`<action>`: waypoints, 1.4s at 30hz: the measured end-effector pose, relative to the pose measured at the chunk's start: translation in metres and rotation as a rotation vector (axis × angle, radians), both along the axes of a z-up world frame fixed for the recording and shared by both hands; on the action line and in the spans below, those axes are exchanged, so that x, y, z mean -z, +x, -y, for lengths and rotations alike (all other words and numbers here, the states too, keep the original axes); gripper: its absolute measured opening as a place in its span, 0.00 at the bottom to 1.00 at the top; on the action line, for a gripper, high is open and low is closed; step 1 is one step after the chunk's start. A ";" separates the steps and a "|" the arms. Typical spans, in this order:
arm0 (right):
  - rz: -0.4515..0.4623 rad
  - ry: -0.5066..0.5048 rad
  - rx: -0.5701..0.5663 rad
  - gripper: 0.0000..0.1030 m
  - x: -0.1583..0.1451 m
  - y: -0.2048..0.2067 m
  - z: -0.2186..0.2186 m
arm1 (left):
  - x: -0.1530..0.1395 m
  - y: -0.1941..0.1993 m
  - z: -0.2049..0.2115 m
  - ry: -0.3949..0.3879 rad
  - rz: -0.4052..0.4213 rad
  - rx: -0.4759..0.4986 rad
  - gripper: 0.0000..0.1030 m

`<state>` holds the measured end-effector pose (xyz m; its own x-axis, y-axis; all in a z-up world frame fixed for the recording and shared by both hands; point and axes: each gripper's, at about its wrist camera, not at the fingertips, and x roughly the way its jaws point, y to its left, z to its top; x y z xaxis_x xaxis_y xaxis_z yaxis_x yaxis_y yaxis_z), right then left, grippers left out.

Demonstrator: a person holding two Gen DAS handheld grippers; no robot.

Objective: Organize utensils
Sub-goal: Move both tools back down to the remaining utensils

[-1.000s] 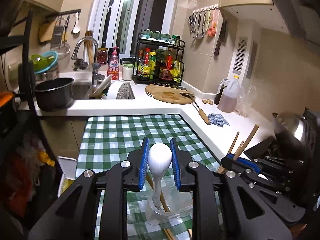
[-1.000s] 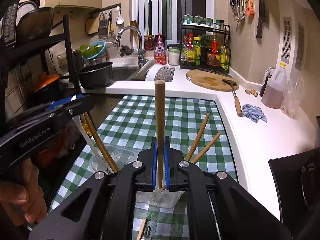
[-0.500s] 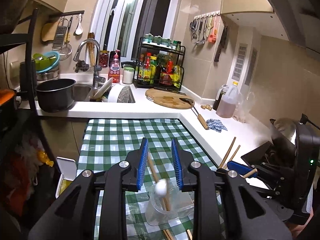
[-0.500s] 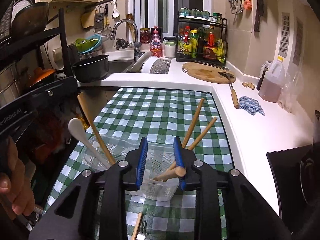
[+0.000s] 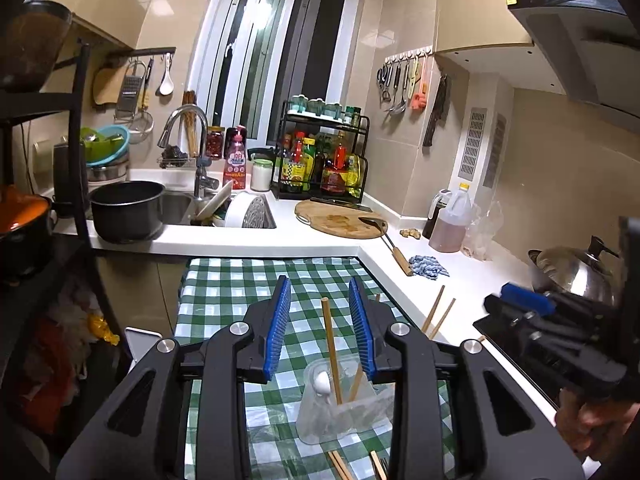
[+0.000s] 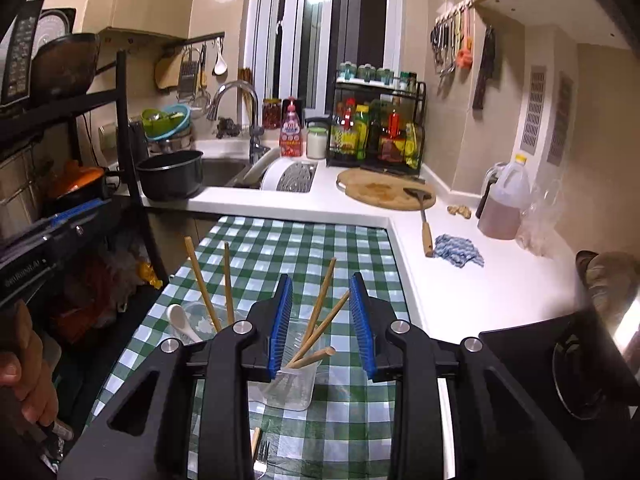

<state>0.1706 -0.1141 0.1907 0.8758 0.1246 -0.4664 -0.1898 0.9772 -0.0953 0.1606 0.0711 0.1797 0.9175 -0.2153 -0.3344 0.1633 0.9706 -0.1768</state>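
My left gripper (image 5: 320, 320) hangs above a clear plastic cup (image 5: 320, 424) on the green checked tablecloth (image 5: 240, 292). Its jaws are opening and nothing is between them. A white spoon (image 5: 322, 380) and chopsticks (image 5: 331, 352) stand in that cup. My right gripper (image 6: 322, 320) is open and empty over a second clear cup (image 6: 294, 390), which holds leaning chopsticks (image 6: 320, 312) and a thicker wooden stick (image 6: 316, 356). In the right wrist view the first cup (image 6: 200, 316), with its spoon (image 6: 180, 320), stands to the left, and the left gripper (image 6: 60, 220) shows at the left edge.
Loose chopsticks (image 5: 340, 464) and a fork (image 6: 262, 456) lie on the cloth near me. A white counter (image 6: 480, 280) with a blue rag (image 6: 458, 250), spatula, cutting board (image 6: 380, 190) and jug wraps behind and right. A stove (image 6: 560, 360) is right, a black rack (image 6: 128, 140) left.
The left gripper let go of the white spoon, which dropped into its cup. The right gripper opened off the wooden stick, which fell into the second cup. Both grippers rose and drew back.
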 end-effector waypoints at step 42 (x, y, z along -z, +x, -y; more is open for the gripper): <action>-0.434 0.159 -0.177 0.23 0.224 -0.139 0.017 | 0.159 -0.154 0.005 0.005 -0.267 -0.150 0.29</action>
<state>0.0319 -0.1310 -0.0336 0.5636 0.3535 -0.7465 -0.3436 0.9222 0.1773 0.0071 0.0662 0.0212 0.8185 -0.0817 -0.5687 -0.0339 0.9813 -0.1897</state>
